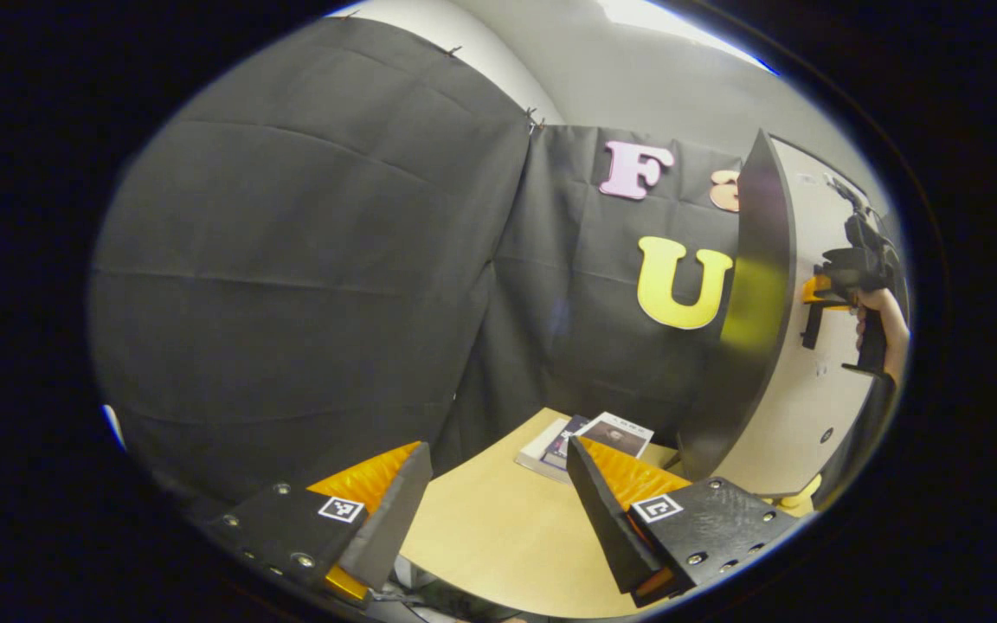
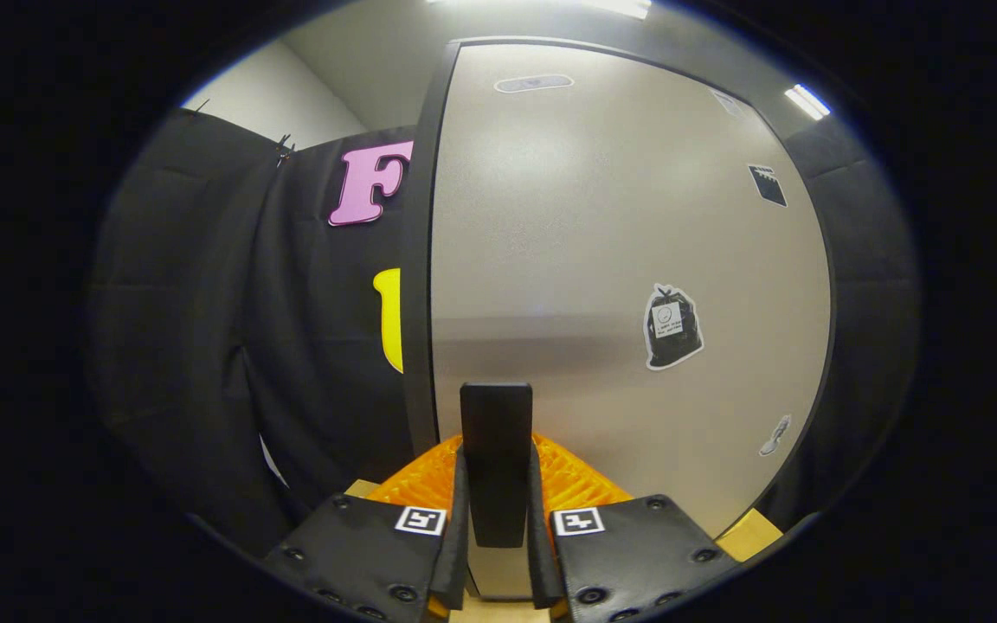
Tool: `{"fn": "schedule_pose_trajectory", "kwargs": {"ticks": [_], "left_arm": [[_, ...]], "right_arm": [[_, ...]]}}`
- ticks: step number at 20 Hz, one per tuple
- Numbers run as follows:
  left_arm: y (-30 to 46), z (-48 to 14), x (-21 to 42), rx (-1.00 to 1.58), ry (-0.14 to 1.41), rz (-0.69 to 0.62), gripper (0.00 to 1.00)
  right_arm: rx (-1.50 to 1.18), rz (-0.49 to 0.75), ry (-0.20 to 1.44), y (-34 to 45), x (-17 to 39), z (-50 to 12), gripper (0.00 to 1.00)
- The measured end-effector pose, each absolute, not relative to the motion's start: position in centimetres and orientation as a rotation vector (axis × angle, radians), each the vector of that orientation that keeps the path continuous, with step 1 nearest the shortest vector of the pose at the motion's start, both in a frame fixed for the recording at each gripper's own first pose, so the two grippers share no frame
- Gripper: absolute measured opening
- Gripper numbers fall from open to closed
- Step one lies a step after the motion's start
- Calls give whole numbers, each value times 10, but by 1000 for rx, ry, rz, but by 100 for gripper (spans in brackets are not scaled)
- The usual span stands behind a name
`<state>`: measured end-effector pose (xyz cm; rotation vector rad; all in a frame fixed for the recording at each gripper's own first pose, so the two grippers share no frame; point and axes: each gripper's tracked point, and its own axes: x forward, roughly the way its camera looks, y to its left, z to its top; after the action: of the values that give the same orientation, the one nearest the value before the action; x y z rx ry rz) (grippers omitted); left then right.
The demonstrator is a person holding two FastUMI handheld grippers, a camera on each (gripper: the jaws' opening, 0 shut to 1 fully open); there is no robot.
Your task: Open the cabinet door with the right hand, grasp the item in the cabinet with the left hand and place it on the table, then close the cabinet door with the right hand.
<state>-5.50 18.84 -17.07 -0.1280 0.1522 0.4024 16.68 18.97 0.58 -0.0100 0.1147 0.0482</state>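
Your right tool [image 2: 496, 536] has both fingers pressed on the cabinet door's handle [image 2: 496, 459], a dark upright bar standing out from the pale cabinet door [image 2: 602, 260] near its left edge. Seen from the left gripper view, that door [image 1: 758, 303] stands swung outward, edge-on, with your hand [image 1: 884, 324] and the right tool [image 1: 819, 298] at its far face. Left of the door, low on the wooden counter [image 1: 490, 528], lies a small stack of books [image 1: 585, 441]. Your left tool [image 1: 498, 510] hovers above the counter with fingers spread apart, holding nothing, the books just beyond its fingertips.
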Motion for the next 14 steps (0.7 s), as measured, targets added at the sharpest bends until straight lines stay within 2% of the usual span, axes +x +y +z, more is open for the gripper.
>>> {"fn": "schedule_pose_trajectory", "kwargs": {"ticks": [3, 5, 6, 7, 10, 13, 14], "left_arm": [[192, -173, -52, -134, 159, 383, 96], [191, -172, -53, -131, 162, 364, 96], [191, -174, -52, -128, 164, 355, 96], [190, -173, -51, -127, 167, 347, 96], [186, -174, -46, -124, 175, 317, 96], [175, -173, -37, -116, 179, 275, 96], [171, -171, -34, -112, 178, 259, 96]], "right_arm": [[-21, 81, 126, 192, 166, 4, 24], [-26, 114, 129, 193, 166, 5, 14], [-34, 128, 141, 193, 170, 1, 14], [-38, 137, 139, 193, 165, 4, 7], [-26, 159, 137, 192, 158, 5, 10], [-25, 194, 137, 190, 136, 5, 9], [-21, 210, 140, 188, 127, 4, 6]]}}
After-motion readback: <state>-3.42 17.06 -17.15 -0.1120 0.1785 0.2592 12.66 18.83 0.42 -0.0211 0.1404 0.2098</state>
